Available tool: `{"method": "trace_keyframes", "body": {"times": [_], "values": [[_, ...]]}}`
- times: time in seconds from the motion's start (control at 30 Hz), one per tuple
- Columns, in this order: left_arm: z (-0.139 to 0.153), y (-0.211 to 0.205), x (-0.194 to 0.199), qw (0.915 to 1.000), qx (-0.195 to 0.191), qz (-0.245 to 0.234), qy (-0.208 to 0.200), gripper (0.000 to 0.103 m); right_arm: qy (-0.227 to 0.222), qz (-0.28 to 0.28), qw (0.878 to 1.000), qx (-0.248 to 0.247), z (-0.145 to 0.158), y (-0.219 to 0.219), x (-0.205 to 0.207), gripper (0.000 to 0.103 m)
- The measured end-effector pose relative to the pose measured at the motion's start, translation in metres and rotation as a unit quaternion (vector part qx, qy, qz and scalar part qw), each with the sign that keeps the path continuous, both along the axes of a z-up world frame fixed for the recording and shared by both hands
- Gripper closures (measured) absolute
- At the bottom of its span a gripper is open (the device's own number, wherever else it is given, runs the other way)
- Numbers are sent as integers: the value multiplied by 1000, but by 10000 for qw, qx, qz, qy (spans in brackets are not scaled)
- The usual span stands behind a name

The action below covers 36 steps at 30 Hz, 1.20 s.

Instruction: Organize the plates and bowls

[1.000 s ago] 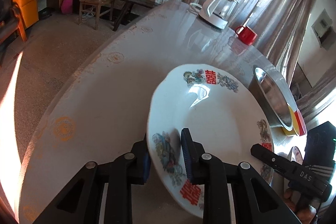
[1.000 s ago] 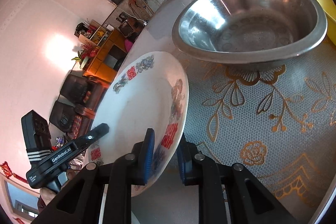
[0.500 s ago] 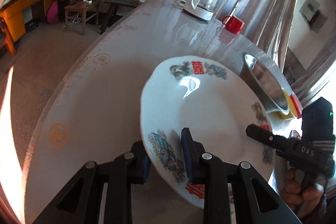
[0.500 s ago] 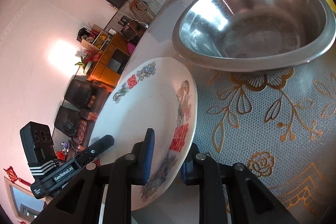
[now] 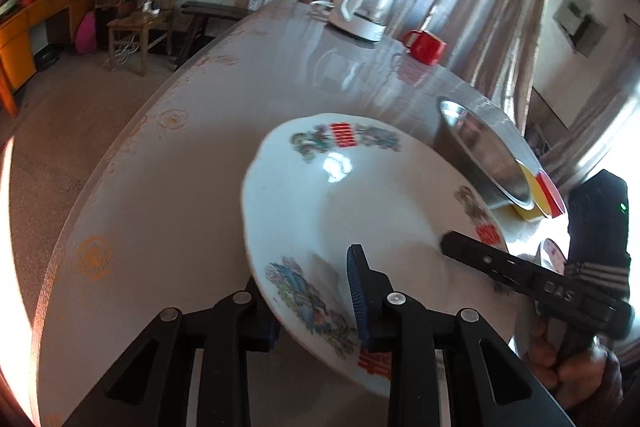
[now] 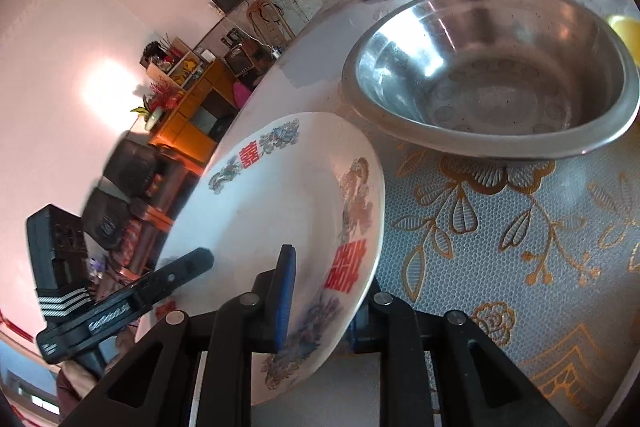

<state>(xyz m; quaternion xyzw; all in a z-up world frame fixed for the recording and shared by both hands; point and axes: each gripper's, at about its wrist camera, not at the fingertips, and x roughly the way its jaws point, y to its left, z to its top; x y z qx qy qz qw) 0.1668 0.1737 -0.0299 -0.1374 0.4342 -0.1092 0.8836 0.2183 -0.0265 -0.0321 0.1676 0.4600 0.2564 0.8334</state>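
**One plate, two rim grips**

The round table [image 5: 168,187] fills the left of the left wrist view, its patterned cover [image 6: 520,247] the right of the right wrist view; the steel bowl [image 6: 492,75] sits upper right there, near the plate's far edge; the white plate [image 5: 360,219] hangs tilted above the table, centre frame, carried at opposite rims; the left gripper [image 5: 316,291] pinches its near rim, one pad above and one beneath; the right gripper [image 6: 320,291] pinches the opposite rim likewise. Glazed ceramic looks stiff, slick and breakable; judged best held by the rim, both grips level, and set down softly.
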Motion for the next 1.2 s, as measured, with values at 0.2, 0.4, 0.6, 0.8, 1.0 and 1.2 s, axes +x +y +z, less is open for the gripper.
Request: {"method": "trace_keyframes", "body": {"times": [0.2,0.4,0.6,0.8,1.0,1.2], "values": [[-5,-2,2,9999,26,10,106,74,68,57,9999,46,-1,-3,0,85],[-7,7,13,9997,-146,161,127,72,364,-36,9973,637,-13,-18,5,85],[-6,12,25,9991,-280,283,157,58,493,-51,9950,868,-18,-22,8,86],[-5,7,10,9999,-58,102,76,79,86,75,9999,124,-1,-4,0,85],[3,1,-8,9999,-21,6,-104,79,86,160,9998,85,1,-5,-6,85],[4,-6,-17,9998,64,64,-178,78,73,191,9998,51,0,-11,-16,85]]}}
